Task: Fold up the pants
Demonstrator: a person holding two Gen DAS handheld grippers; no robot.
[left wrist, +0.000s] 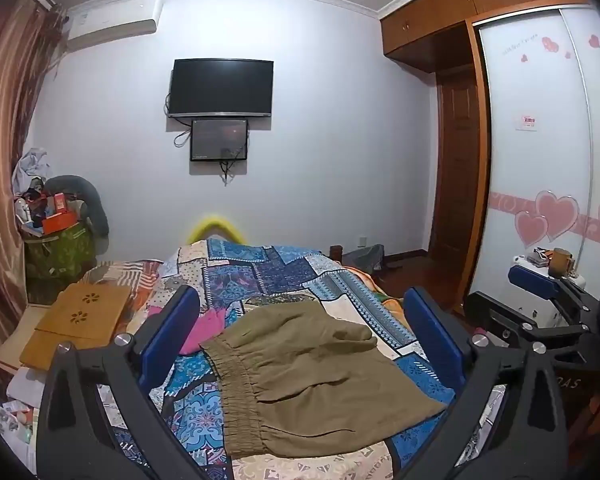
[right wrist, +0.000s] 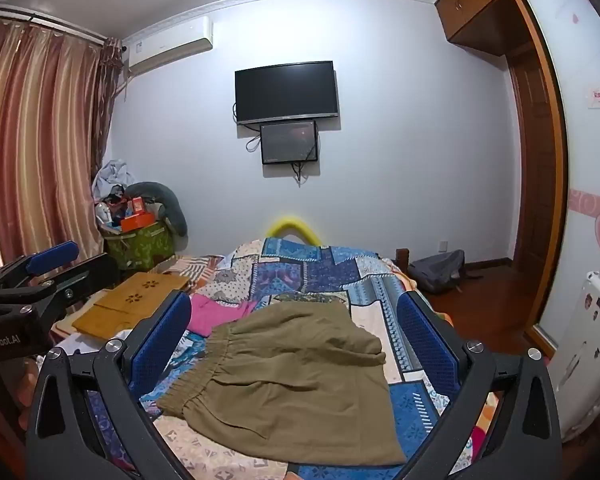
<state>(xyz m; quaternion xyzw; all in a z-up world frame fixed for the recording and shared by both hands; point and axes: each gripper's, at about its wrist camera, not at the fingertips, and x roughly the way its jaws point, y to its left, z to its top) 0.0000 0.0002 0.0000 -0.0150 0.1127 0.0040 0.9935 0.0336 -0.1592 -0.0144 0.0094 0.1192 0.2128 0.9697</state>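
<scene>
We start out to the left of our left tongs [left wrist: 300,332], where a yellow-brown board [left wrist: 76,320] with flower cut-outs lies flat on the bed, well apart from the blue pads. Just inside the left pad a pink cloth [left wrist: 208,328] pokes out, touching the far edge of the pants. Now the left tongs themselves: spread wide, nothing between the pads but air, hanging above the bed. Beyond and between their fingers lie the olive pants [left wrist: 300,380], folded into a compact bundle on the patchwork quilt [left wrist: 268,272], the gathered elastic waistband turned toward the left finger. Moving right, we pick up our right tongs [right wrist: 296,336], also spread fully, pads touching nothing, and again the pants [right wrist: 296,380] sit framed between their fingers. Past the right finger of these tongs we see wooden floor, a grey backpack [right wrist: 440,272] slumped near the far wall, and a white appliance [right wrist: 584,360] close at the right.
</scene>
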